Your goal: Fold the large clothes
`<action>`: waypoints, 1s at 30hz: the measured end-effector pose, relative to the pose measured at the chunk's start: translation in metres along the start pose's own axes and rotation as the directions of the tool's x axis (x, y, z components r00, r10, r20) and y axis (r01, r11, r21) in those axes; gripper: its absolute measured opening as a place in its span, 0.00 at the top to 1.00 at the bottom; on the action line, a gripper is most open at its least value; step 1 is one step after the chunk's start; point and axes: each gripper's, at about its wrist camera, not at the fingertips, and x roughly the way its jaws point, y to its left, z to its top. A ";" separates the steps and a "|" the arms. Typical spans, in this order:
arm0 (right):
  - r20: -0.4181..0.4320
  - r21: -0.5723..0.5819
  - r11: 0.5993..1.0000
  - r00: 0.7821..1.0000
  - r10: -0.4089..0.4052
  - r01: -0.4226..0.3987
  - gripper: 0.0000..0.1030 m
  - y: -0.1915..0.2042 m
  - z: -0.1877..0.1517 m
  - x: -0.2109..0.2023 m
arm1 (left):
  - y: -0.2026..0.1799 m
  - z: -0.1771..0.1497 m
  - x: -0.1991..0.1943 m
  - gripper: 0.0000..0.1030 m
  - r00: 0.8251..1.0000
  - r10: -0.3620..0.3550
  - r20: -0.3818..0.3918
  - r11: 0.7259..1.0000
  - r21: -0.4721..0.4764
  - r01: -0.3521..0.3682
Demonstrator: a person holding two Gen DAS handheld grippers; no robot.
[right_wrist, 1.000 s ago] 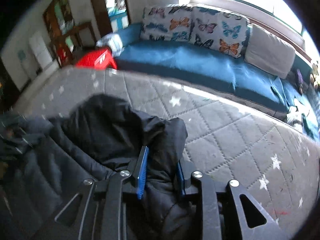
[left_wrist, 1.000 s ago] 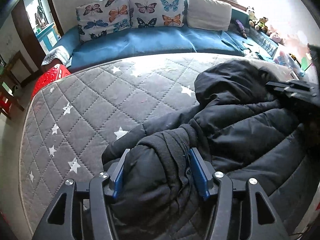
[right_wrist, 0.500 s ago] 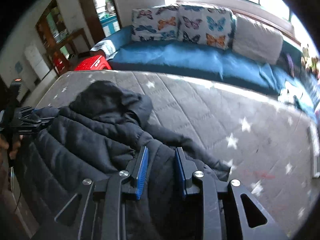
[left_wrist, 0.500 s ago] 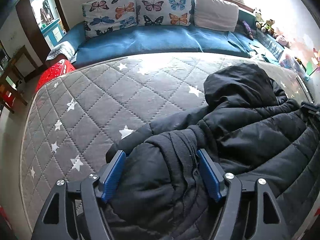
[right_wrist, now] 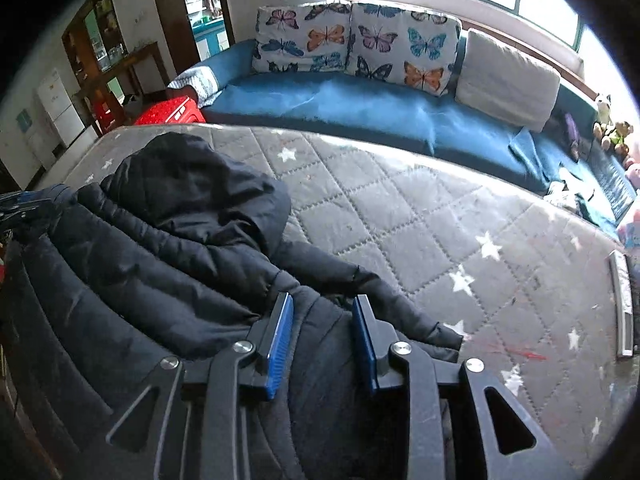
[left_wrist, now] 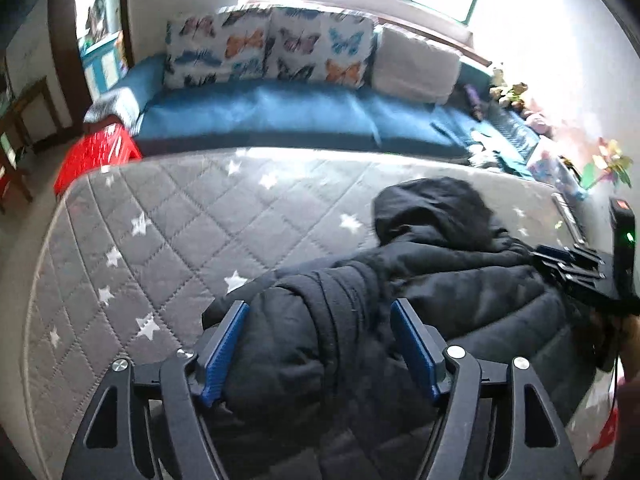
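A black padded hooded jacket lies on a grey quilted mattress with white stars; its hood points toward the sofa. My left gripper is wide open, its blue pads either side of a bunched sleeve cuff without squeezing it. In the right wrist view the jacket lies to the left with one sleeve stretched right. My right gripper has its pads a little apart around a fold of the jacket. The right gripper also shows at the left view's right edge.
A blue sofa with butterfly cushions and a white cushion runs along the mattress's far side. A red plastic stool stands at the far left corner. Soft toys sit at the far right.
My left gripper's jaws have opened wider around the sleeve cuff. My right gripper's jaws have parted a little, and both grippers have pulled back over the jacket.
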 end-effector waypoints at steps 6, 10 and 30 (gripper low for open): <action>0.073 -0.035 0.999 0.997 -0.016 0.019 0.67 0.021 0.002 -0.039 | -0.027 -0.020 -0.048 0.31 0.997 0.005 0.077 0.997 0.080 -0.011; 0.088 -0.083 0.996 0.996 0.033 -0.026 0.67 0.046 0.000 -0.055 | -0.027 -0.021 -0.079 0.31 0.990 -0.001 0.140 0.998 0.059 -0.007; -0.029 -0.057 0.984 0.985 0.167 -0.169 0.67 0.081 0.018 0.020 | -0.063 -0.025 -0.022 0.61 0.983 -0.180 -0.047 0.982 0.049 0.182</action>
